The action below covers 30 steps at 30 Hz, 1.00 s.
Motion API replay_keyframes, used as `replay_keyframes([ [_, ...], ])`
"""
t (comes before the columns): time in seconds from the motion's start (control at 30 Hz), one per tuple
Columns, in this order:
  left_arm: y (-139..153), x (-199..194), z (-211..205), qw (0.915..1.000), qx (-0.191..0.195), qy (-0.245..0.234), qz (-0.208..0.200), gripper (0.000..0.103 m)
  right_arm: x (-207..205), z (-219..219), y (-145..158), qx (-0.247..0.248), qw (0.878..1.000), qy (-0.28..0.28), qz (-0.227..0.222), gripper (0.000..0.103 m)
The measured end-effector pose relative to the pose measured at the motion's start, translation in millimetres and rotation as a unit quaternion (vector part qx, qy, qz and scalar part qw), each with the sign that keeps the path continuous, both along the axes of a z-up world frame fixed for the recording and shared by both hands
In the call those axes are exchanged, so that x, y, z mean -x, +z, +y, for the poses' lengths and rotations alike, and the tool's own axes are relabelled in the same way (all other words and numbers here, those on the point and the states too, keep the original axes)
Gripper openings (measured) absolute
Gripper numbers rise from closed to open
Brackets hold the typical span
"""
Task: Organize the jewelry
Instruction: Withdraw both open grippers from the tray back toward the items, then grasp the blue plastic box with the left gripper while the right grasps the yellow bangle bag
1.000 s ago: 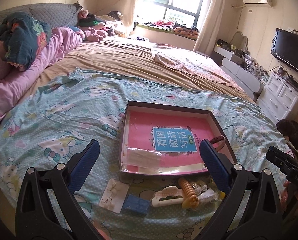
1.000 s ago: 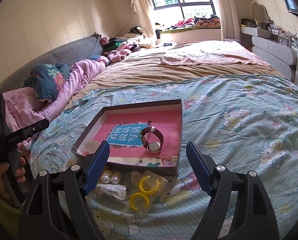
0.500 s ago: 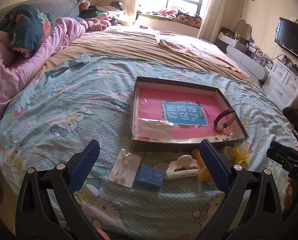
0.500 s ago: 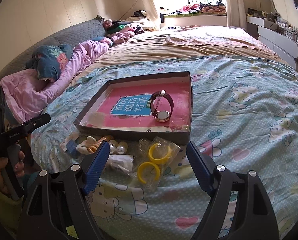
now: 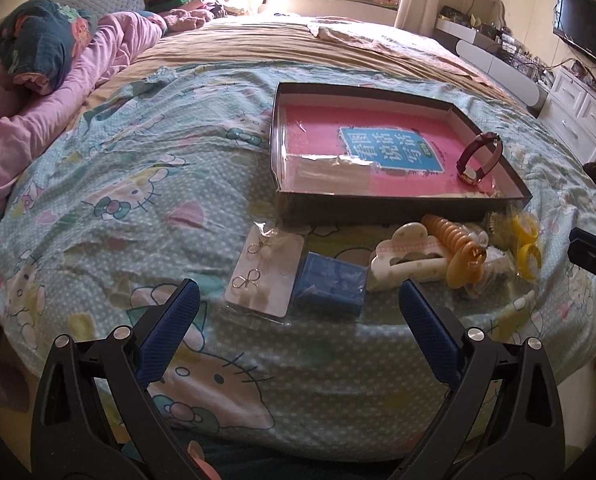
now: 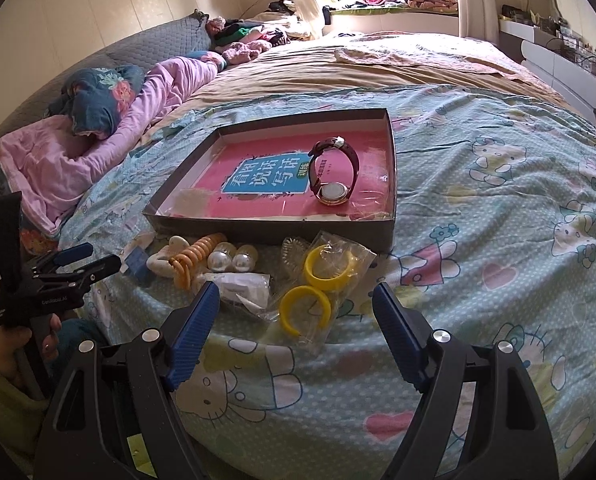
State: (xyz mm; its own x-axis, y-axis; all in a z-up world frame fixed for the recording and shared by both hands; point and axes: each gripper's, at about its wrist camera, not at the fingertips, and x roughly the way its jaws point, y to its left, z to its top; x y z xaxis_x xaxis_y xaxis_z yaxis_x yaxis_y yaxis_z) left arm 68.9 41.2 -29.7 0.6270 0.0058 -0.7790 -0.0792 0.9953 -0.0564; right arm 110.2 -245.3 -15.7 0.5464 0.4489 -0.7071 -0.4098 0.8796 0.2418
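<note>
Mint cartoon-print bedspread (image 5: 146, 184) carried a shallow dark cardboard tray (image 6: 392, 184) holding a maroon-strapped wristwatch (image 6: 334, 178); bagged yellow plastic bangles (image 6: 318, 284) lay beside it. Left gripper (image 5: 298, 308) and right gripper (image 6: 296, 312) both gaped, empty.

A shallow dark box (image 5: 402, 210) with a pink printed liner lies flat on the bedspread. Inside it, toward its 4 o'clock corner in the left wrist view, a maroon-strapped watch (image 5: 480, 158) stands on edge, dial down. Just outside the near wall lie the loose pieces: a card of bow-shaped earrings (image 5: 264, 274) in clear wrap, a small blue box (image 5: 330, 282) touching it at 3 o'clock, a cream hair claw (image 5: 408, 258), an orange coil tie (image 5: 460, 250), two pearl beads (image 6: 232, 259) and two yellow hoops (image 6: 316, 284) (bagged in clear plastic).
</note>
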Motion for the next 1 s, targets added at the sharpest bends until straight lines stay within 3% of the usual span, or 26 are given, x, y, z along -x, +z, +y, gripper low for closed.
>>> replay_keyframes([
  [0.07,-6,-2,0,0.9999,0.007,-0.004,0.011,0.079,-1,1,-1,0.0,1.0,-0.001,0.002,0.078],
  [0.37,-16,-12,-6,0.9986,0.024,-0.032,0.034,0.051,-8,-1,-9,0.001,1.0,-0.007,0.013,0.078],
  [0.57,-17,-20,-15,0.9979,0.021,-0.049,0.038,0.05,-14,1,-19,0.001,1.0,-0.007,0.028,0.078],
  [0.73,-20,-28,-16,0.9976,0.019,-0.05,0.043,0.037,-23,1,-30,-0.013,0.999,-0.012,0.049,0.078],
  [0.83,-20,-30,-12,0.9972,0.035,-0.05,0.043,0.037,-30,2,-37,-0.021,0.998,-0.022,0.063,0.076],
  [1.0,-17,-27,-11,0.9973,0.04,-0.051,0.034,0.037,-41,6,-48,-0.025,0.996,-0.03,0.081,0.054],
])
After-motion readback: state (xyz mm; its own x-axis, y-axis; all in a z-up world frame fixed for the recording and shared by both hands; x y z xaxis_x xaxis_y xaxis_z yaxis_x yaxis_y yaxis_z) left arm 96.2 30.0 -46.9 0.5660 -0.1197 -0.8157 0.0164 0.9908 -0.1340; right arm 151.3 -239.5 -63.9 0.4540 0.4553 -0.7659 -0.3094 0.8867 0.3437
